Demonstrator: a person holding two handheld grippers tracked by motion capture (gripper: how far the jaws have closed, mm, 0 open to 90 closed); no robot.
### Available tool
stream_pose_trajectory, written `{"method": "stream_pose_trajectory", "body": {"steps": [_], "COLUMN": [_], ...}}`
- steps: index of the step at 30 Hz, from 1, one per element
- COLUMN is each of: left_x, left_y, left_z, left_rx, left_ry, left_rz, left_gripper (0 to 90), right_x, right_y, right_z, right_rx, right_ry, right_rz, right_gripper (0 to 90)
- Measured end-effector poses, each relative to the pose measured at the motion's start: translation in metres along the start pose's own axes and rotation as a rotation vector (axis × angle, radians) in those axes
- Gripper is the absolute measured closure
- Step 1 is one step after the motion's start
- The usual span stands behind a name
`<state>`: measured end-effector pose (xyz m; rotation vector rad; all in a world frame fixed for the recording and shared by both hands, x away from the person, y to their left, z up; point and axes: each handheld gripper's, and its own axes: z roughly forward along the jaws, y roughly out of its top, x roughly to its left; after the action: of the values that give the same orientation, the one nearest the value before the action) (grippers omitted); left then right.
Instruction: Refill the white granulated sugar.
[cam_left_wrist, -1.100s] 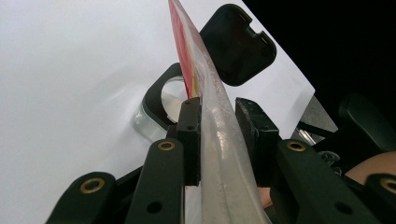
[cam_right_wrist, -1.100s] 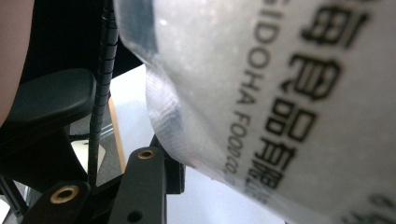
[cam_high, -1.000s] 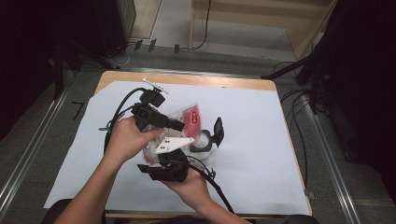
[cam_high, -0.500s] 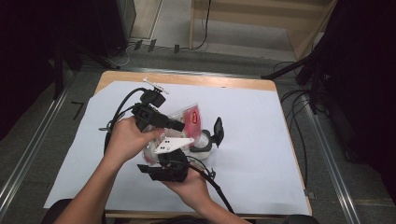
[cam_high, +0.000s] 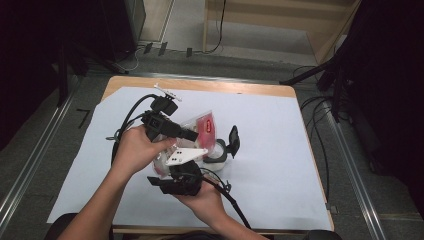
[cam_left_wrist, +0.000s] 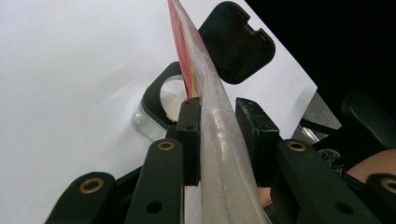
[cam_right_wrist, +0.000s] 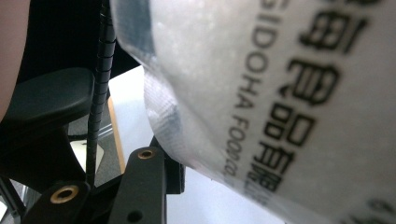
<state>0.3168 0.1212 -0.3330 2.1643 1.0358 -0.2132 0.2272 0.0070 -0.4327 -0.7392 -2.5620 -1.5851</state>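
A person holds a clear bag (cam_high: 200, 127) over the middle of the table (cam_high: 280, 92), which has a white sheet (cam_high: 270, 150) on it. The bag has a red part at its far end.

The left gripper (cam_left_wrist: 219, 135) pinches the bag's edge. In the left gripper view the thin bag runs up between the two jaws, and both pads press on it. In the high view this gripper (cam_high: 192, 135) sits above the bag, in the left hand (cam_high: 135, 147).

The right gripper (cam_high: 180, 182) is lower and nearer the person, in the right hand (cam_high: 205, 202). In the right gripper view the bag (cam_right_wrist: 280, 102) is very close, with black print on it, and it hides one jaw. It cannot be told if this gripper is clenched or loose.

A small clear jar (cam_high: 217, 155) stands on the sheet just past the bag. Its black lid (cam_high: 233, 140) is flipped open and stands up. In the left gripper view the jar (cam_left_wrist: 159, 105) and lid (cam_left_wrist: 236, 42) lie just behind the bag.
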Motion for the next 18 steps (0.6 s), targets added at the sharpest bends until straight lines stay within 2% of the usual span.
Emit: {"method": "stream_pose_trajectory", "body": {"steps": [18], "left_x": [-0.0021], "left_y": [0.0002], "left_z": [-0.0007], "left_rx": [-0.003], "left_ry": [0.005], "left_rz": [0.000], "left_gripper": [71.4], "right_x": [0.0022], "right_y": [0.0005], "right_z": [-0.0006], "right_rx": [-0.003], "right_ry": [-0.001], "right_rz": [-0.007], "right_gripper": [63.2]}}
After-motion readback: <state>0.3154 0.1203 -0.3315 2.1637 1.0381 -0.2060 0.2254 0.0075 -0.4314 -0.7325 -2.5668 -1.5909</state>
